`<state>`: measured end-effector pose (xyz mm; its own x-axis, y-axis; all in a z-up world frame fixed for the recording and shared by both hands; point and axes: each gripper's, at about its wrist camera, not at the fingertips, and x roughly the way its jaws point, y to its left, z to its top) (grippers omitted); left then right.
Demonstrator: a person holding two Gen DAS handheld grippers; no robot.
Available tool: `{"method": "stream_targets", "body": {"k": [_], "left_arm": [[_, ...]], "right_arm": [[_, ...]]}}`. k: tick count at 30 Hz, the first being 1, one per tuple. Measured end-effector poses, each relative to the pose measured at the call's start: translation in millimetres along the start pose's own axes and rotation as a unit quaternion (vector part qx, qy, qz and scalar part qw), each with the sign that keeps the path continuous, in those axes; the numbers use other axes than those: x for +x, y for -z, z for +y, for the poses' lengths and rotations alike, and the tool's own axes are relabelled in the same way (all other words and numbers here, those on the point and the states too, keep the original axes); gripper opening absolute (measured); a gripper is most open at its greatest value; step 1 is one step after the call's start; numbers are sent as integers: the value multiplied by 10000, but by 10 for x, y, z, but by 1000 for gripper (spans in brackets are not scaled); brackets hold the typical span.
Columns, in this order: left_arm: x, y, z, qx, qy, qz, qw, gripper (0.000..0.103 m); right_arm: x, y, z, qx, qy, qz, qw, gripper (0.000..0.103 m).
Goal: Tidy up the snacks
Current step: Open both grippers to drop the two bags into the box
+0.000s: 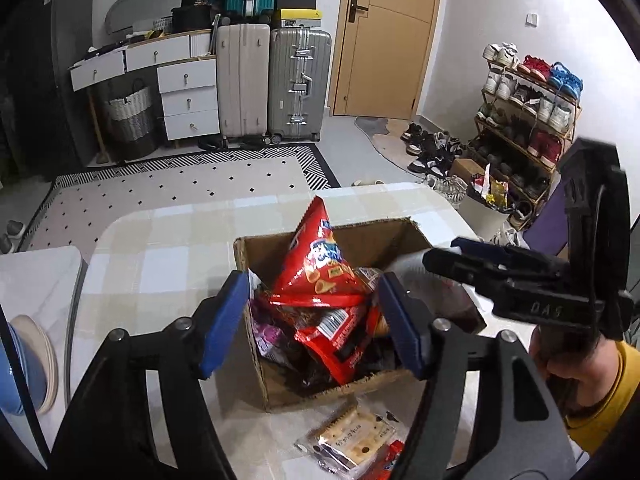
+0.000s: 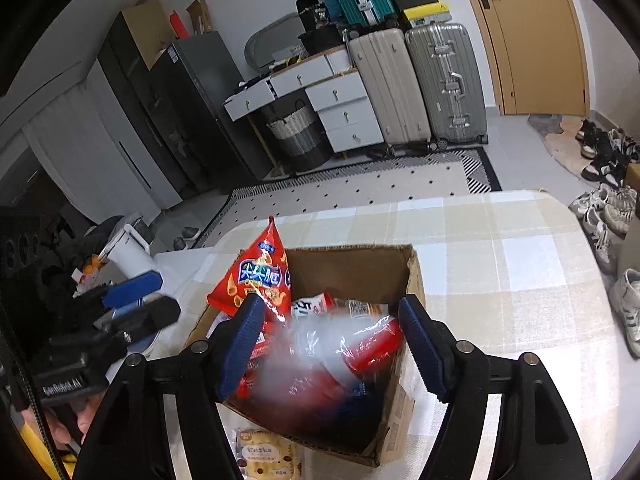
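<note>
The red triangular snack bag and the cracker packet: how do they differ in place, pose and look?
The red triangular snack bag is inside the cardboard box; the cracker packet lies outside it, on the table by the box's near wall. The snack bag stands with its tip above the rim; the cracker packet lies flat. The snack bag is opaque red; the cracker packet is clear, showing pale crackers. Neither is held by any tongs.
</note>
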<state>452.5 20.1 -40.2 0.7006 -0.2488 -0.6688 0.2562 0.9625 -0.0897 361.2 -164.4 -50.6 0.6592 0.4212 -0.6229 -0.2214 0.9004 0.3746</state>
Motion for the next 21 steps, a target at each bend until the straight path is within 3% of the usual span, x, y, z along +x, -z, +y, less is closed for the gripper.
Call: {"method": "stream_targets", "body": {"k": [9, 19, 21], "left_arm": [[-305, 87, -114, 108, -82, -79, 9999, 65], [-874, 198, -238, 101, -83, -289, 9995, 65], [-1041, 230, -264, 80, -117, -365, 9992, 69]], "right_arm": [[-236, -27, 163, -197, -101, -171, 9996, 71], [-709, -2, 469, -498, -149, -430, 9977, 71], [-826, 10, 529, -538, -157, -492, 9972, 71]]}}
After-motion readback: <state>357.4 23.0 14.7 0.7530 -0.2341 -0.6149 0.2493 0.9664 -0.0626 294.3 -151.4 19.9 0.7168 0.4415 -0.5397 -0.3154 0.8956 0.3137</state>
